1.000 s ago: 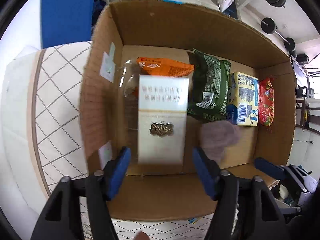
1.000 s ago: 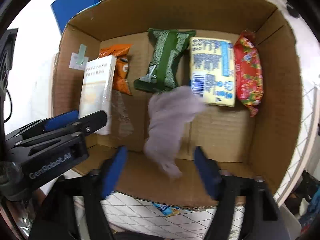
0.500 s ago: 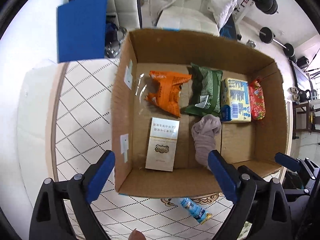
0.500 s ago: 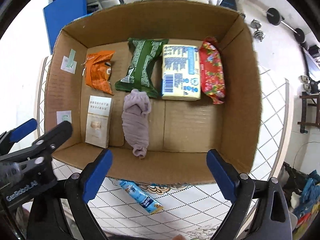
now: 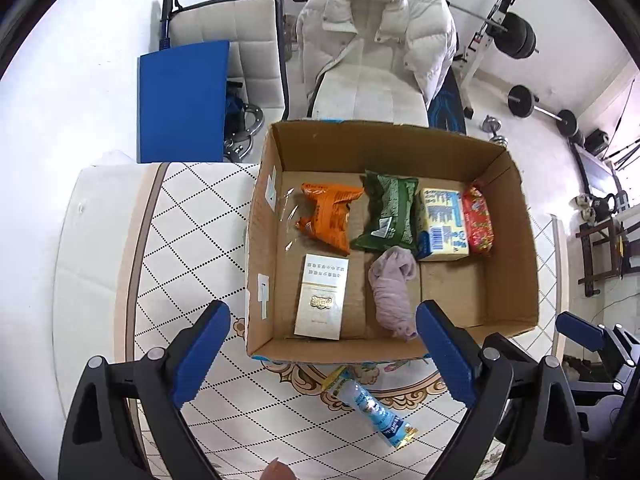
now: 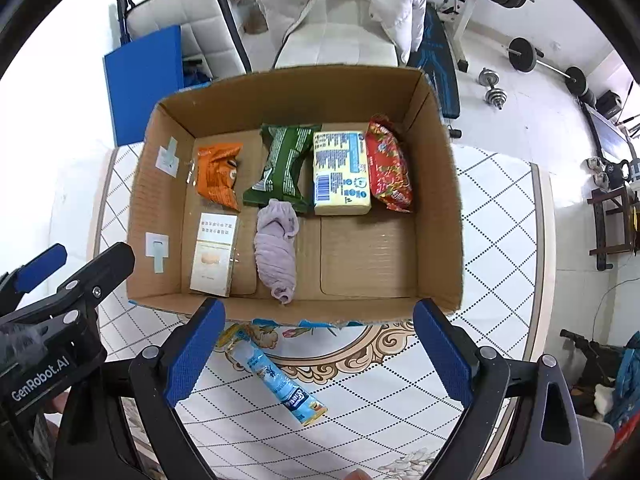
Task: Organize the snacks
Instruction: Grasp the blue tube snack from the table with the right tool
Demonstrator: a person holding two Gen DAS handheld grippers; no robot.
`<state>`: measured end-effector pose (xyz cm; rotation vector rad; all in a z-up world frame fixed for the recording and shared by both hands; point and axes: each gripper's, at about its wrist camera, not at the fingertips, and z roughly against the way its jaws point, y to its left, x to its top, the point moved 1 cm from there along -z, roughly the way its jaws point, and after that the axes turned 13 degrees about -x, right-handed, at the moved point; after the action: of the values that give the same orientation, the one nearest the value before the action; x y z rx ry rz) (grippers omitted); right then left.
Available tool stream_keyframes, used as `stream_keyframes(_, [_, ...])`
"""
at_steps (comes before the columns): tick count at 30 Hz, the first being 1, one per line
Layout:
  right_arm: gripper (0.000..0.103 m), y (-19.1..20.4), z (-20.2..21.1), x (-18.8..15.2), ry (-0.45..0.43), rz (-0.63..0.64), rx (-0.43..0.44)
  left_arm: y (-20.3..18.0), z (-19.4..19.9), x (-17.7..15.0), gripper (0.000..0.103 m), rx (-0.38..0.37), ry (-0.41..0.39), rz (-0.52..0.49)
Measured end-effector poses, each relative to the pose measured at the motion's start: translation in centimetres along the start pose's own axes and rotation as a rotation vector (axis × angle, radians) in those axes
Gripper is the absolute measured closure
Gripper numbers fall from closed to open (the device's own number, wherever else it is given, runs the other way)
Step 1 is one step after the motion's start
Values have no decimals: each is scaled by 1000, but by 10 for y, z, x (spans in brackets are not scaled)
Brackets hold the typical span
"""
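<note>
— Left wrist view: anything hidden?
— Blue snack tube (image 5: 370, 408) on the tablecloth (image 5: 192, 240), top end tucked under the cardboard box (image 5: 260, 264). Left gripper (image 5: 322, 354) spread wide, empty, pulled farther back than before.

— Right wrist view?
— Print on the white box (image 6: 214, 254) unreadable. Right gripper (image 6: 316, 350) released too, now higher; purple cloth (image 6: 276, 250) inside beside it.

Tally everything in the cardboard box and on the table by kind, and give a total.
Snack bags in box: 3 (orange, green, red)
Boxed packs in box: 2 (yellow, white)
Lilac cloth bundle: 1
Blue tube packet on table: 1
Total: 7
</note>
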<state>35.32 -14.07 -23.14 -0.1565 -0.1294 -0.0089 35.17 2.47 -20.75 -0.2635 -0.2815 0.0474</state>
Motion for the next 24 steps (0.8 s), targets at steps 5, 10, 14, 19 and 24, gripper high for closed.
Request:
stream_keyframes(5, [6, -10, 5, -19, -3, -26, 39, 0, 5, -11, 8, 16, 13, 8])
stream_keyframes(10, [6, 3, -26, -63, 83, 25, 89, 9, -8, -45, 8, 90, 101, -20])
stream_keyframes(14, [6, 24, -62, -97, 173, 77, 112, 33, -26, -86, 8, 136, 169, 2])
stream_keyframes(19, [6, 54, -95, -130, 214, 148, 97, 70, -63, -140, 8, 128, 274, 91])
stream_keyframes(24, [13, 84, -126, -147, 220, 250, 57, 100, -100, -174, 8, 110, 321, 176])
